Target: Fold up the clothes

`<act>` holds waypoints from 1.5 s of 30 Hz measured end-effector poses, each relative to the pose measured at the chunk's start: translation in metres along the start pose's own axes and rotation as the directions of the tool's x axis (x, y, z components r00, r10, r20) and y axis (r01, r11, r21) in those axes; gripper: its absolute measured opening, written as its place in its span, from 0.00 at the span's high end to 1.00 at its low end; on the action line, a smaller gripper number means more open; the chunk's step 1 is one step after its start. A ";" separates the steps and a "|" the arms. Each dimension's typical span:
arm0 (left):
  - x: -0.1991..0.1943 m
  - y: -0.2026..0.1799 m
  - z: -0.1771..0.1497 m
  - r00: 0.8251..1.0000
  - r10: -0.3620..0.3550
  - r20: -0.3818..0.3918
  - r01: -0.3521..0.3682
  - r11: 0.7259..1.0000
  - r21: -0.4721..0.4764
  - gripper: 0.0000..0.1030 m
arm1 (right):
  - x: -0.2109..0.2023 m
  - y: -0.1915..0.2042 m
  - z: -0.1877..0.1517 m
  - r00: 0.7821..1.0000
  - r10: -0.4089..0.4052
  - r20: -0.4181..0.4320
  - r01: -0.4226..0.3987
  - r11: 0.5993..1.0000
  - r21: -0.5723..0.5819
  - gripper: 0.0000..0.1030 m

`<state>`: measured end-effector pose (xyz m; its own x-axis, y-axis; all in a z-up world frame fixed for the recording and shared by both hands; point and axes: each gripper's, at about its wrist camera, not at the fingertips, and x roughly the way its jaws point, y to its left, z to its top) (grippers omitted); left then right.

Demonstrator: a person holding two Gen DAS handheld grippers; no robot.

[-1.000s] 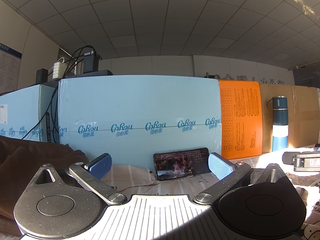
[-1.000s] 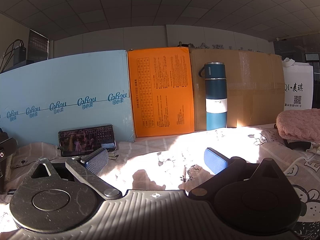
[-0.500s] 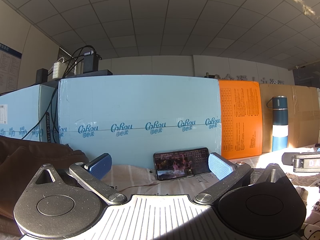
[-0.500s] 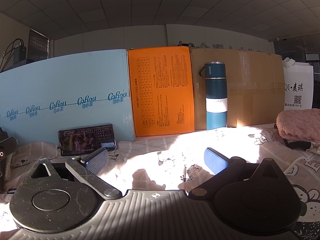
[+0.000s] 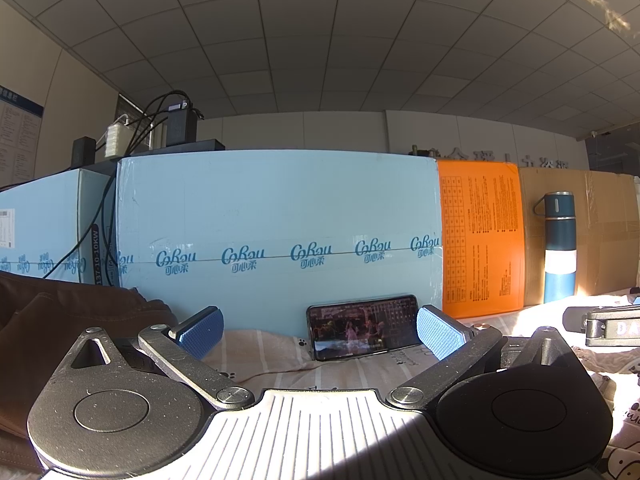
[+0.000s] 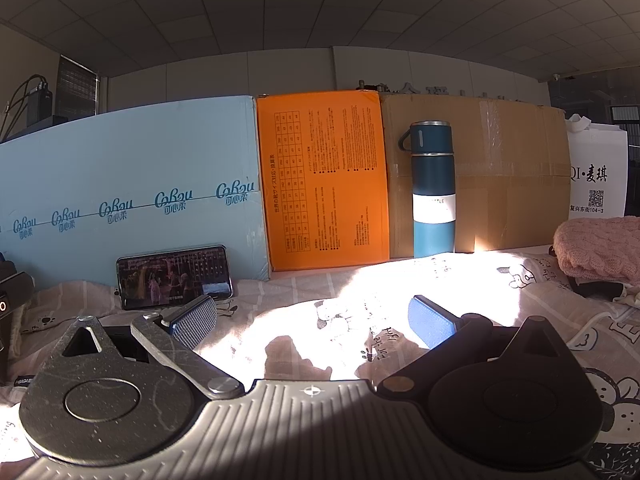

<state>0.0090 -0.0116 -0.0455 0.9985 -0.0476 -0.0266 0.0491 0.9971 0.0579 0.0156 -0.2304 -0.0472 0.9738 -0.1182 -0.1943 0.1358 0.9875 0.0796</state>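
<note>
Left wrist view, from the left: a brown garment (image 5: 60,320) lies bunched on the printed bed sheet (image 5: 272,354), close beside the left gripper (image 5: 318,330). That gripper sits low over the sheet with its blue pads spread wide and nothing between them. Past the pads a phone (image 5: 362,326) leans on its long edge against a pale blue box (image 5: 280,216), its screen lit. Next along come an orange box (image 5: 480,236), then a blue flask (image 5: 560,248) standing upright in front of a brown cardboard box (image 5: 604,216). At the far right edge part of the other tool shows, lying in sunlight.

In the right wrist view the same phone (image 6: 174,276) sits at the left, just behind the right gripper (image 6: 314,322). This gripper is also wide open and empty, its shadow falling on the sunlit sheet (image 6: 360,280). The flask (image 6: 433,188) stands upright further back. At the right, a white bag (image 6: 596,172) stands behind a pink knitted garment (image 6: 596,246), which lies folded on the sheet, well apart from the gripper.
</note>
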 end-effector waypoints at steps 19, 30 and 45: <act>-0.006 -0.006 0.003 0.998 -0.027 0.050 0.026 1.000 0.013 0.00 | -0.009 -0.004 0.007 0.998 0.021 0.055 -0.022 0.999 0.029 0.00; -0.039 -0.051 0.024 0.976 -0.163 0.147 0.149 0.983 0.103 0.00 | -0.071 -0.052 0.035 0.986 -0.032 0.165 0.027 0.999 0.032 0.00; -0.036 -0.156 0.034 0.855 -0.518 -0.004 0.517 0.854 0.064 0.00 | -0.128 -0.196 0.028 0.921 -0.353 0.166 0.336 0.934 0.122 0.00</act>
<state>-0.0333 -0.1673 -0.0194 0.8287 -0.5568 -0.0570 0.5596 0.8228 0.0991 -0.1303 -0.4118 -0.0102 0.8788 -0.4750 -0.0445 0.4766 0.8697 0.1282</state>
